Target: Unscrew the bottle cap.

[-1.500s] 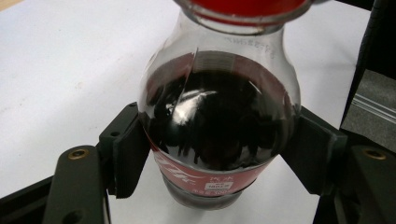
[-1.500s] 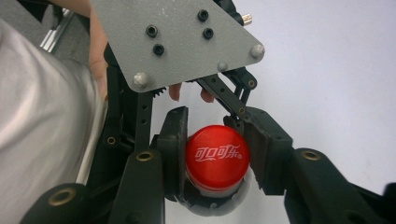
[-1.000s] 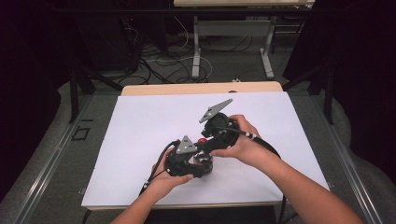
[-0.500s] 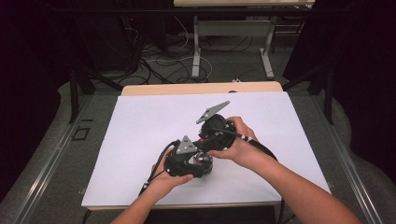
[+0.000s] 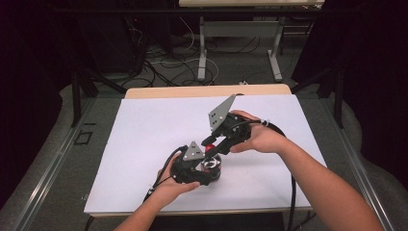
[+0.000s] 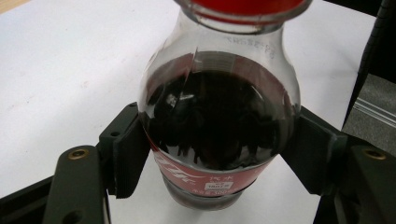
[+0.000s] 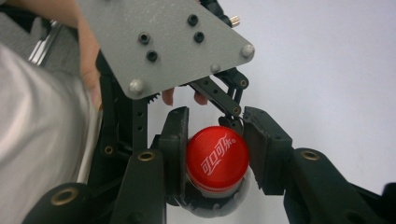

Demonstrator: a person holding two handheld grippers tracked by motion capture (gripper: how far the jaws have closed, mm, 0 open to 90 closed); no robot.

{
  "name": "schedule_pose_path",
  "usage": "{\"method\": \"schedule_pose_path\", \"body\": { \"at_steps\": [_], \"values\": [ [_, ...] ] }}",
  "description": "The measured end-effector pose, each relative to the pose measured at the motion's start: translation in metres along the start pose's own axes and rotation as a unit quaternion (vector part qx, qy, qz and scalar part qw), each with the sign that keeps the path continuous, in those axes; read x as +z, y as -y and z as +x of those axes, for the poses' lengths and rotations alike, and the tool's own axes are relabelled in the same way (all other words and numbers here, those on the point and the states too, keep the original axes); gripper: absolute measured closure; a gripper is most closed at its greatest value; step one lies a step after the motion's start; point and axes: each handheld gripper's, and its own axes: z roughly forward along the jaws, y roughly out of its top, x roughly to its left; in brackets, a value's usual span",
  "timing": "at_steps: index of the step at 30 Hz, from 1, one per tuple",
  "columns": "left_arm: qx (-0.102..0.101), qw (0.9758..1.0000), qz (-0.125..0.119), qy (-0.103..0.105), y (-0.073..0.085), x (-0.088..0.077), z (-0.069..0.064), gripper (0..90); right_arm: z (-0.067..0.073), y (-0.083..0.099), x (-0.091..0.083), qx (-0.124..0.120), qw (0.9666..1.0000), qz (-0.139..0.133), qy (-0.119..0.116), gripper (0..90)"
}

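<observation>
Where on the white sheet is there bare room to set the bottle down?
The white sheet is bare across its left half and far edge, and right of the right gripper. It is crowded near the front middle, where the left gripper holds the bottle.

The red cap (image 7: 217, 162) carried white Chinese Coca-Cola script, 可口可乐, running slantwise toward two o'clock in the right gripper view. On the bottle (image 6: 219, 126), a red label (image 6: 205, 179) at six o'clock bore part of a white script logo and a small white box of characters too blurred to read. Faint printed code near the neck, at twelve o'clock, was illegible.
</observation>
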Motion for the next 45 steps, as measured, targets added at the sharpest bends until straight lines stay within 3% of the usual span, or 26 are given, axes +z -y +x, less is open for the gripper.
{"method": "schedule_pose_path", "body": {
  "at_steps": [3,6,8,10,11,12,13,14,15,16,17,18,19,21,24,27,29,31,35,36,37,38,39,40,42,45],
  "values": [
    [0.002,1.0,0.003,-0.001,0.0,0.0,0.001,30.3,0.001,0.0,0.0,-0.014,0.9999,0.002,0.003,58.6],
    [0.002,0.9999,-0.007,-0.013,0.0,0.0,0.002,30.3,0.005,-0.001,0.002,0.024,0.999,0.005,0.037,45.7],
    [-0.002,0.9998,-0.01,-0.015,0.0,-0.001,0.003,30.3,0.014,-0.004,0.003,0.077,0.9926,0.014,0.093,42.7],
    [0.0,0.9998,-0.009,-0.019,0.0,-0.002,0.005,30.3,0.022,-0.007,0.004,0.118,0.9878,0.008,0.102,43.7],
    [-0.001,0.9997,-0.011,-0.021,0.0,-0.002,0.005,30.3,0.022,-0.007,0.004,0.118,0.9878,0.008,0.102,43.7],
    [-0.011,0.9999,-0.003,-0.012,0.0,-0.003,0.005,30.3,0.03,-0.01,0.008,0.134,0.9813,0.019,0.137,44.1],
    [-0.012,0.9996,-0.016,-0.021,0.0,-0.001,0.005,30.3,0.03,-0.01,0.008,0.134,0.9813,0.019,0.137,44.1],
    [-0.009,0.9997,-0.012,-0.021,0.0,-0.001,0.005,30.3,0.037,-0.013,0.01,0.175,0.9695,0.024,0.17,44.7],
    [-0.008,0.9996,-0.008,-0.025,0.0,-0.002,0.005,30.3,0.04,-0.014,0.011,0.192,0.9625,0.021,0.19,45.8],
    [-0.008,0.9996,-0.01,-0.024,0.0,-0.001,0.005,30.3,0.04,-0.014,0.011,0.192,0.9625,0.021,0.19,45.8],
    [-0.015,0.9994,-0.016,-0.025,0.0,0.0,0.004,30.3,0.042,-0.015,0.012,0.204,0.9566,0.019,0.207,47.7],
    [-0.014,0.9994,-0.016,-0.026,0.0,0.0,0.004,30.3,0.045,-0.018,0.013,0.228,0.9467,0.015,0.227,48.8],
    [-0.017,0.9995,-0.014,-0.023,0.0,0.0,0.003,30.3,0.045,-0.018,0.013,0.228,0.9467,0.015,0.227,48.8],
    [-0.016,0.9995,-0.01,-0.026,0.0,0.0,0.002,30.3,0.048,-0.02,0.014,0.254,0.9339,0.011,0.251,52.9],
    [-0.017,0.9995,-0.009,-0.026,0.0,0.0,0.002,30.3,0.048,-0.022,0.016,0.281,0.9233,0.014,0.262,56.0],
    [-0.012,0.9996,-0.005,-0.027,0.0,0.0,0.002,30.3,0.044,-0.023,0.018,0.303,0.9174,0.012,0.258,60.7],
    [-0.011,0.9996,-0.005,-0.025,0.0,0.0,0.003,30.3,0.044,-0.022,0.018,0.3,0.9177,0.011,0.26,61.1],
    [-0.012,0.9996,-0.005,-0.025,0.0,0.0,0.004,30.3,0.042,-0.022,0.018,0.288,0.9245,0.013,0.249,61.4],
    [-0.01,0.9996,-0.007,-0.026,0.001,0.0,0.005,30.3,0.033,-0.019,0.014,0.236,0.9519,0.021,0.195,61.7],
    [-0.009,0.9996,-0.007,-0.025,0.001,0.0,0.005,30.3,0.029,-0.017,0.012,0.213,0.96,0.02,0.181,61.8],
    [-0.008,0.9996,-0.008,-0.024,0.001,-0.001,0.005,30.3,0.022,-0.015,0.009,0.165,0.9765,0.025,0.136,61.8],
    [-0.009,0.9997,-0.007,-0.023,0.001,-0.001,0.005,30.3,0.022,-0.015,0.009,0.165,0.9765,0.025,0.136,61.8],
    [-0.005,0.9997,-0.006,-0.023,0.001,0.0,0.005,30.4,0.016,-0.013,0.007,0.114,0.9887,0.027,0.093,61.7],
    [-0.003,0.9998,-0.003,-0.021,0.001,0.0,0.004,30.4,0.016,-0.013,0.007,0.114,0.9887,0.027,0.093,61.7],
    [-0.001,0.9998,-0.003,-0.018,0.0,0.0,0.002,30.3,0.008,-0.011,0.005,0.029,0.9979,0.034,0.048,61.7],
    [-0.002,0.9999,-0.005,-0.015,0.0,0.001,0.001,30.3,0.008,-0.011,0.004,0.008,0.9988,0.034,0.036,61.7]
  ]
}}
